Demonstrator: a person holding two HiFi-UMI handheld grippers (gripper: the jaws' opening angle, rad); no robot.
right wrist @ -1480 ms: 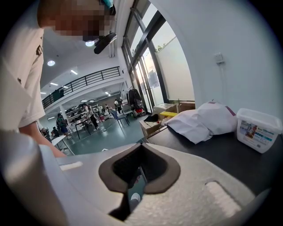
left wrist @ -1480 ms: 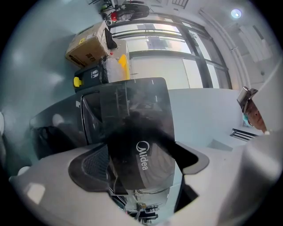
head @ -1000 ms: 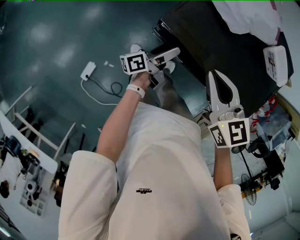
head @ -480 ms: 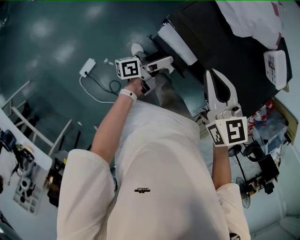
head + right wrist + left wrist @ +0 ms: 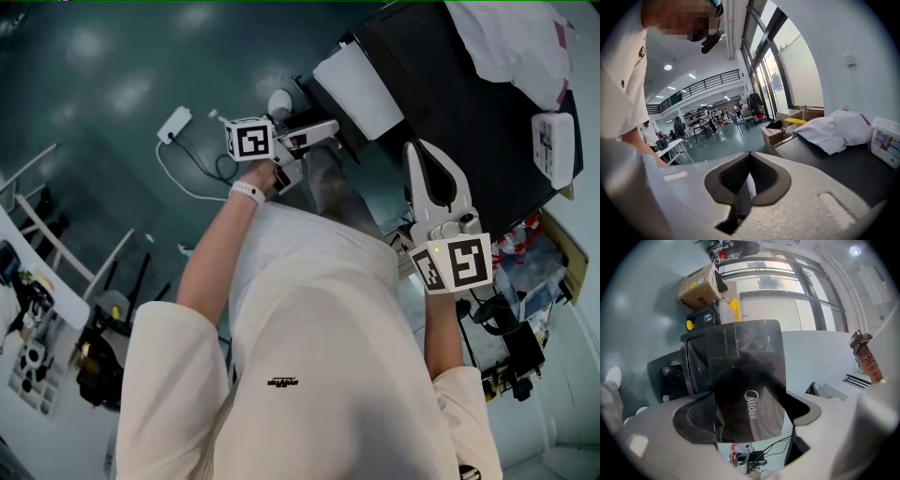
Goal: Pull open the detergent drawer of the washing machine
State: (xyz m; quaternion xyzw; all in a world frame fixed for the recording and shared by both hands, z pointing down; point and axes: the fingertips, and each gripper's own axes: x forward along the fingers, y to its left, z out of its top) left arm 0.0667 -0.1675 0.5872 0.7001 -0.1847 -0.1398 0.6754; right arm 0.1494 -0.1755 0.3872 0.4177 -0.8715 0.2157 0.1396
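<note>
The detergent drawer (image 5: pixel 361 86) has slid further out past the front edge of the washing machine (image 5: pixel 441 84) (white body now showing). Left gripper (image 5: pixel 323 133) fingers clamp its dark front; right gripper (image 5: pixel 424 155) fingers pressed together, empty. Prob. nearly open.

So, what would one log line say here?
left gripper: jaws on detergent drawer front | drawer: partly out | right gripper: jaws shut, empty
</note>
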